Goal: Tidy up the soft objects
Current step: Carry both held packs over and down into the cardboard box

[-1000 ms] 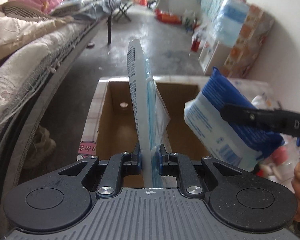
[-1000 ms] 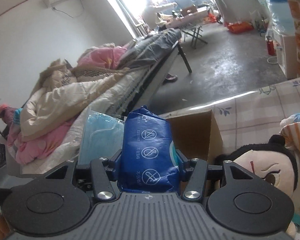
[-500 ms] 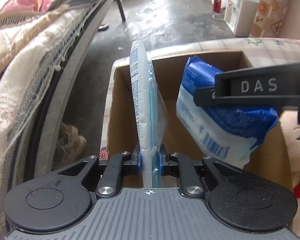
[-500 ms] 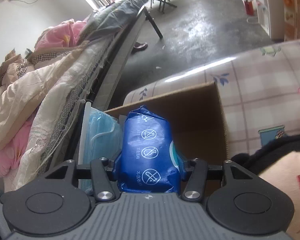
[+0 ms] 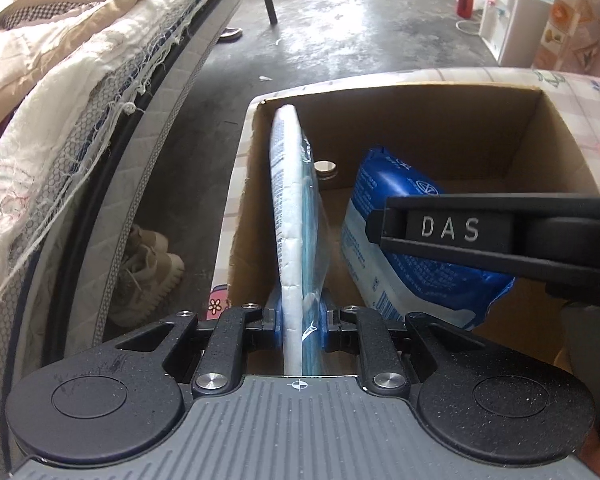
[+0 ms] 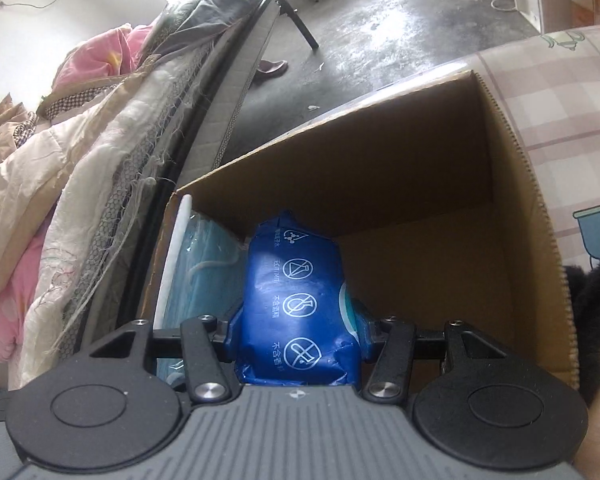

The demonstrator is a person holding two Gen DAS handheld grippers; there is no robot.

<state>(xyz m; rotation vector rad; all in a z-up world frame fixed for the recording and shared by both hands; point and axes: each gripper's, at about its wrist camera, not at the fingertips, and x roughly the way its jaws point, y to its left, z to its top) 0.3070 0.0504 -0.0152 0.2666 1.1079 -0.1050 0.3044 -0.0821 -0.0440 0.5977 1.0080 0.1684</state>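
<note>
Left wrist: checked tablecloth (image 5: 580, 128) beside bed (image 5: 80, 100), bare concrete floor (image 5: 360, 28)

Flat mask pack (image 5: 296, 216) upright, blue wipes pack (image 6: 300, 304) beside — inside cardboard box (image 5: 420, 120).

Left wrist view: sits on the left gripper (image 5: 300, 320), looks steeply down along its fingers into the cardboard box (image 5: 420, 120); close range, box fills mid-frame.
Right wrist view: sits on the right gripper (image 6: 298, 332), looks down and forward into the same cardboard box (image 6: 380, 168) from its near rim; close range.
Far field, both: concrete floor (image 5: 360, 32) and bed edge (image 5: 100, 128) upper left.
Shared: box interior, flat mask pack (image 5: 290, 220) at the left wall, blue packet (image 6: 300, 300).
Cross-sighting: right gripper's side bar crosses the left view at right.
</note>
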